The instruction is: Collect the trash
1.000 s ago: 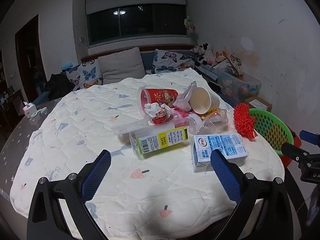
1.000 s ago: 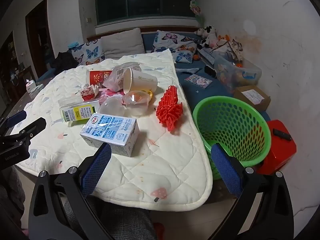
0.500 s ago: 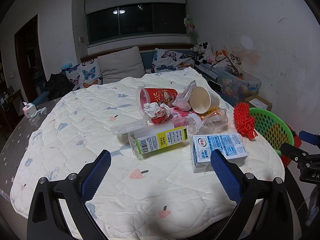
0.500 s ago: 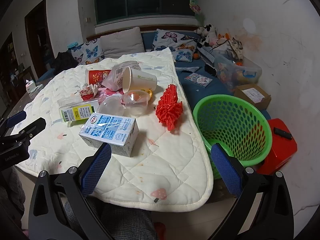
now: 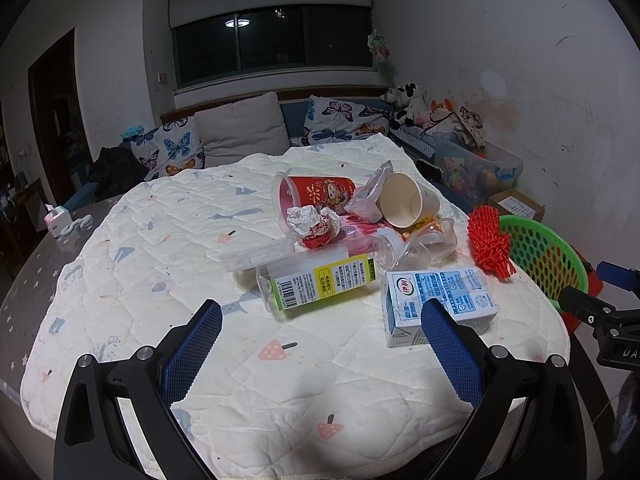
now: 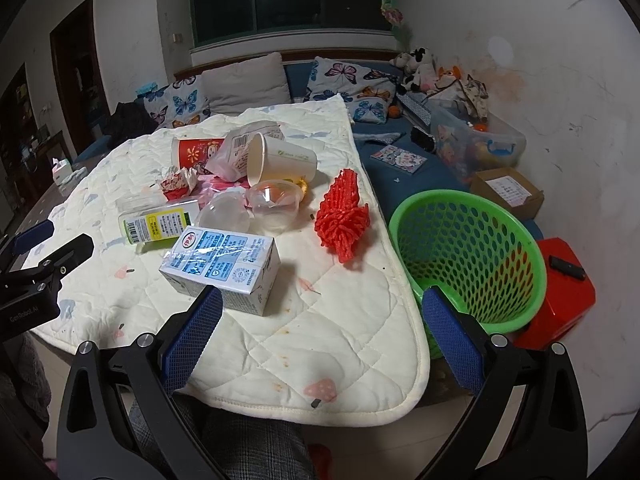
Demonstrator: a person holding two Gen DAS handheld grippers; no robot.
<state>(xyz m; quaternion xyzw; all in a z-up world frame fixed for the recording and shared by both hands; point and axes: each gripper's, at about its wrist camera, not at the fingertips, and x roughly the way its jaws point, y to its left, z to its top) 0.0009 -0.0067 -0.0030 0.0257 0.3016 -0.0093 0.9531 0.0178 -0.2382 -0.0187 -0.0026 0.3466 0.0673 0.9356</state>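
Just ahead of the empty, spread right claw [image 6: 320, 336] lies the milk carton [image 6: 222, 266].

The room is dimly lit from overhead; a round ceiling lamp shows as a reflection [image 5: 237, 23] in the dark far window [image 5: 272, 48]. The white quilt [image 5: 160, 264] over the bench is the brightest area and looks slightly washed out. Soft shadows fall near the milk carton [image 6: 224, 264] and red mesh [image 6: 342, 216]. Both fisheye views bend the walls and darken to black in the corners. Focus is fairly sharp, with grain in dark areas.
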